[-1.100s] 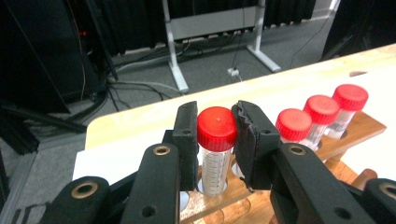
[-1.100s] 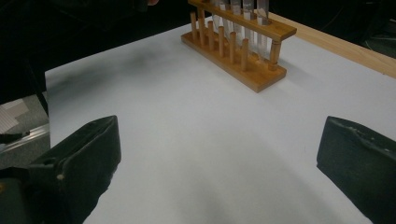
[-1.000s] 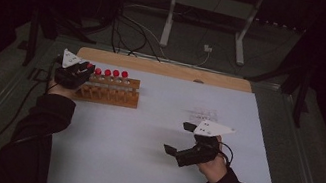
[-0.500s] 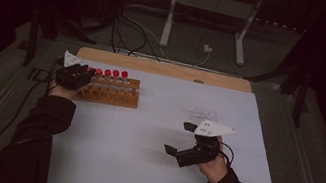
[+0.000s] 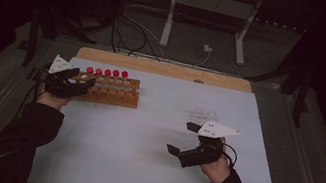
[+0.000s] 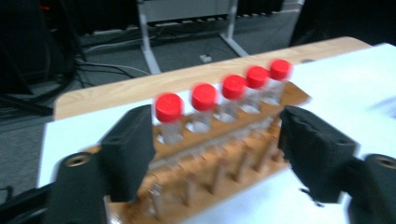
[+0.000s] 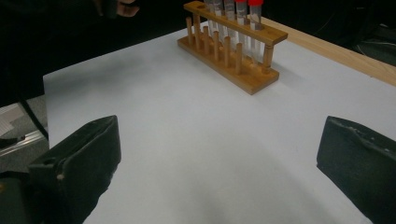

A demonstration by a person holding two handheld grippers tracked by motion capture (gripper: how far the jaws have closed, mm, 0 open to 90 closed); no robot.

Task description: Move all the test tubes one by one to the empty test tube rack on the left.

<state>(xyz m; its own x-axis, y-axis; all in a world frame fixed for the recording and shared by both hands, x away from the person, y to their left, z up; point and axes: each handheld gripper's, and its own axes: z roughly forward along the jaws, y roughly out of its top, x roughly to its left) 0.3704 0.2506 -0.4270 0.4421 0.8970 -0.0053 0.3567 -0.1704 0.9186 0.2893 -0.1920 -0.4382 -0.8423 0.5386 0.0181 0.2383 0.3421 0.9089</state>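
Observation:
A wooden tube rack stands at the far left of the white sheet and holds several clear tubes with red caps. My left gripper is at the rack's left end, pointing along it. Its jaws have just been opening, and in the left gripper view they stand apart and press on nothing; the rack and the capped tubes lie just beyond them. My right gripper rests open over the sheet at the near right, its jaws wide apart and empty, with the rack far ahead.
The white sheet covers most of the table; a wooden board edge shows at its far side. A faint clear object lies just beyond the right gripper. Cables and a metal stand sit on the floor behind.
The left gripper has drawn back a little from the rack's left end, toward the person, and its jaws have opened. The right gripper has stayed put.

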